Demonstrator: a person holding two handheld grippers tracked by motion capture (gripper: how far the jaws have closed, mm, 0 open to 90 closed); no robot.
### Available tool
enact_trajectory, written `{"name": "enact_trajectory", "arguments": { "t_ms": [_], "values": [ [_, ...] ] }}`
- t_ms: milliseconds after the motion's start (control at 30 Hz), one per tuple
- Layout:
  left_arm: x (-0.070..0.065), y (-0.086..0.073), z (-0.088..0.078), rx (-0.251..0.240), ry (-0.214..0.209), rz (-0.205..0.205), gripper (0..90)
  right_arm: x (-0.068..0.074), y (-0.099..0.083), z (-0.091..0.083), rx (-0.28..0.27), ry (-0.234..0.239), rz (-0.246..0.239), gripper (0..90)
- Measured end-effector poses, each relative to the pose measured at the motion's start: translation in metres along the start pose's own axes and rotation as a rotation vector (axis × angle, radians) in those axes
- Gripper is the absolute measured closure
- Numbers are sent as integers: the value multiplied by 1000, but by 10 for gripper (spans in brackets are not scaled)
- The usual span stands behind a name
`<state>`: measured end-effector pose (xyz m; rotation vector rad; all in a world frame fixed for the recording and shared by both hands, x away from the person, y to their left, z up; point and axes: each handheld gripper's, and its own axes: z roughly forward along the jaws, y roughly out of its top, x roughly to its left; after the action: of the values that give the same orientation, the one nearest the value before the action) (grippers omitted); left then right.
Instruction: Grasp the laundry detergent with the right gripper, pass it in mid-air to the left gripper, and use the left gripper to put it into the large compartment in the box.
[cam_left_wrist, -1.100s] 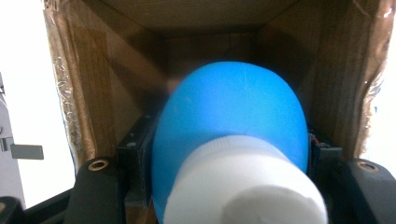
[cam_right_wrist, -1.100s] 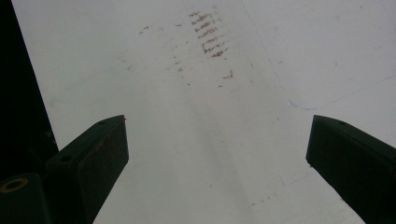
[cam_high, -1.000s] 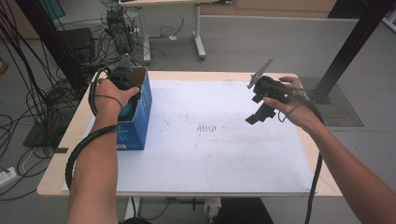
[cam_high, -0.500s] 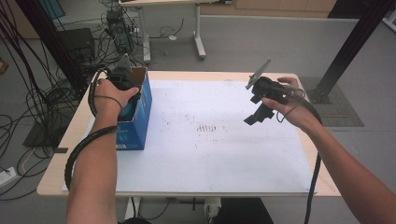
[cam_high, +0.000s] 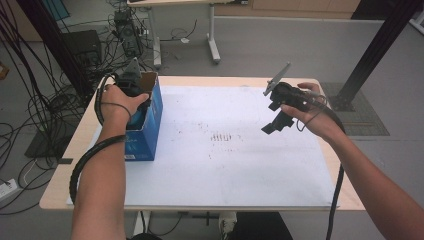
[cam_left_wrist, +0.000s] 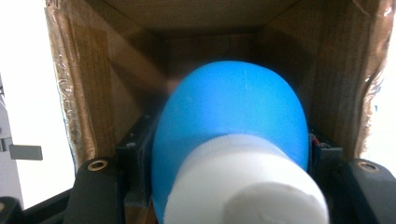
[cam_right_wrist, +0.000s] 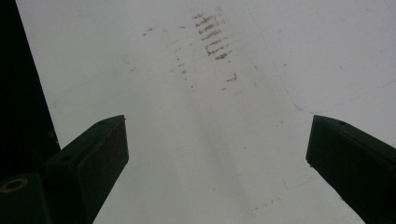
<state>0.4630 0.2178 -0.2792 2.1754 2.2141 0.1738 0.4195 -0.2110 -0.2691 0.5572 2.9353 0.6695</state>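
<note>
A blue cardboard box (cam_high: 145, 127) stands open-topped at the table's left edge. My left gripper (cam_high: 131, 84) reaches down into it. In the left gripper view, brown cardboard walls (cam_left_wrist: 93, 93) surround my left gripper (cam_left_wrist: 229, 140), which is shut on a blue bottle (cam_left_wrist: 233, 107) with a white cap (cam_left_wrist: 247, 191); the jaws press on its two sides. My right gripper (cam_high: 277, 120) hangs above the right part of the table, tilted down. In the right gripper view my right gripper (cam_right_wrist: 217, 130) is open, with nothing between the jaws.
A white sheet (cam_high: 225, 165) covers most of the table and carries small brown marks (cam_high: 222, 136) near its middle. Cables (cam_high: 30, 115) lie on the floor at the left. A black post (cam_high: 375, 50) stands at the right, and another table's legs (cam_high: 212, 35) are behind.
</note>
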Motion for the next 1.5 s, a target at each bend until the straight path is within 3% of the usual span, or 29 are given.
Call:
{"name": "enact_trajectory", "arguments": {
  "t_ms": [633,1500],
  "values": [
    [2,-2,-5,-4,25,1,294,0,2,-1,-5,-3,-6,57],
    [-4,-14,-46,-63,41,26,243,6,13,-1,-13,-3,-19,57]
  ]
}}
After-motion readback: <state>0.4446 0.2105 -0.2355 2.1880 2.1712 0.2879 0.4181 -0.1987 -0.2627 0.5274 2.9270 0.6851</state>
